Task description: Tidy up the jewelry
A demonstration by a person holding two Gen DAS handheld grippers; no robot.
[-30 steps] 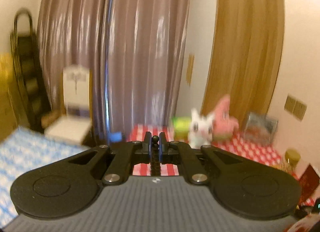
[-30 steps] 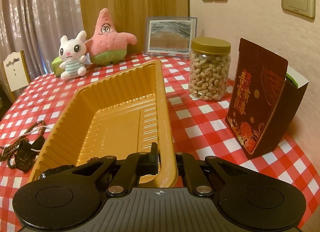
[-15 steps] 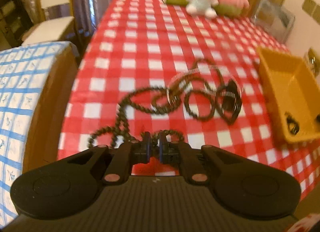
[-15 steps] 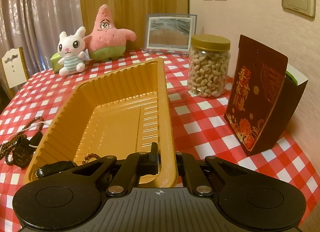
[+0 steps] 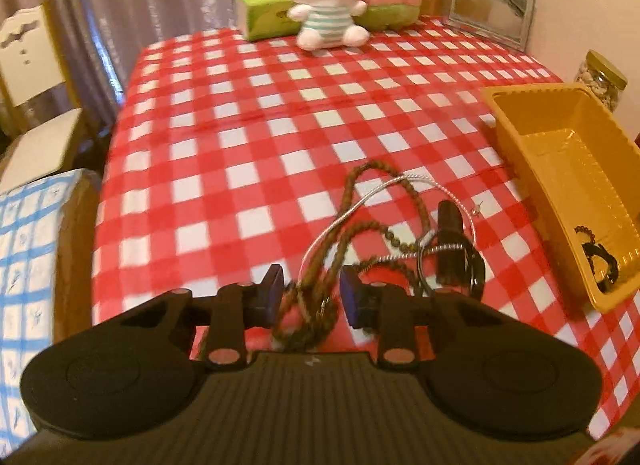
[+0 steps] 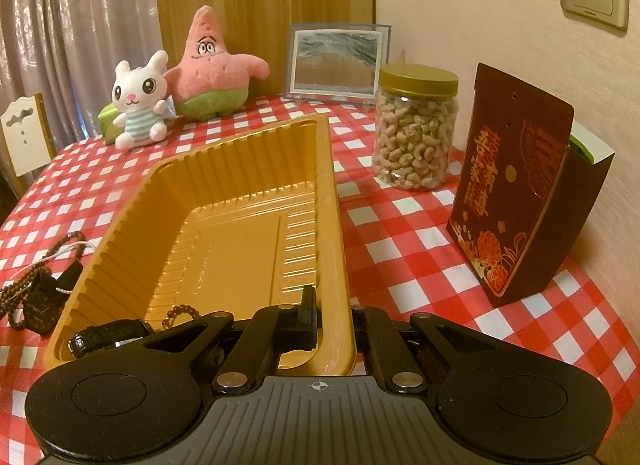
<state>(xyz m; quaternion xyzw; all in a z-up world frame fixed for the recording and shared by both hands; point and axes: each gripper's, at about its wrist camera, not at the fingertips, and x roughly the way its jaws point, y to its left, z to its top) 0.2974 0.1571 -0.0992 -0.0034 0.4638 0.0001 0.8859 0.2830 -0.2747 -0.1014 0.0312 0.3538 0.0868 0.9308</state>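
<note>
Left gripper (image 5: 310, 295) dropped, jaws opening around beads (image 5: 320, 285); right jaw tray-hidden (image 6: 336, 265).

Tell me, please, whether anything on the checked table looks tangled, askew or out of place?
Yes: the jewelry pile beside the yellow tray is knotted, brown bead strands, a silver chain and a black watch crossing each other. The left tool is opening over the bead loops. The right tool pinches the tray's rim.

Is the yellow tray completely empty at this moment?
No, the yellow tray already holds a black watch and a small bead bracelet at its near end.
</note>
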